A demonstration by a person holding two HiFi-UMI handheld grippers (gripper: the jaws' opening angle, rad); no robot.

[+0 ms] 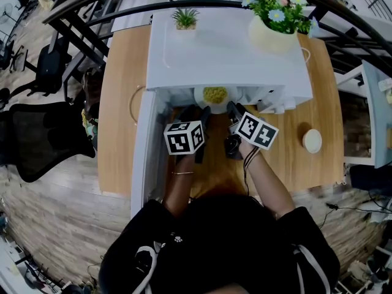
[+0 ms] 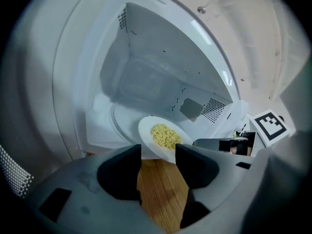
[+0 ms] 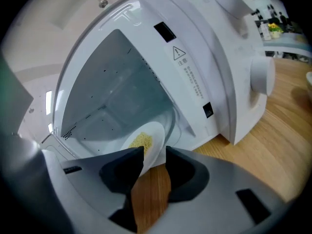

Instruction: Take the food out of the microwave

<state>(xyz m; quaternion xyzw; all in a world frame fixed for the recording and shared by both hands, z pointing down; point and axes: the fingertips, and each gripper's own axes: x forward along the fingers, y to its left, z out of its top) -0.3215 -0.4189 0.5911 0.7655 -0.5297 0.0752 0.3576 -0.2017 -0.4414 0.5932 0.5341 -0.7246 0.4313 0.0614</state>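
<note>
The white microwave (image 1: 226,48) stands on the wooden table with its door (image 1: 142,158) swung open to the left. A white plate (image 1: 214,97) of yellow food (image 2: 165,135) hangs tilted at the oven's mouth, partly out over the table. My right gripper (image 3: 155,155) is shut on the plate's (image 3: 146,140) rim, which runs in between its jaws. My left gripper (image 2: 158,155) is open just in front of the plate's (image 2: 163,145) near edge, without clear contact. In the head view the left gripper (image 1: 196,114) and right gripper (image 1: 234,112) flank the plate.
A yellow pot of flowers (image 1: 275,23) and a small potted plant (image 1: 185,19) stand on top of the microwave. A round white lid (image 1: 312,140) lies on the wooden table (image 1: 119,103) to the right. Black chairs (image 1: 43,133) stand at the left.
</note>
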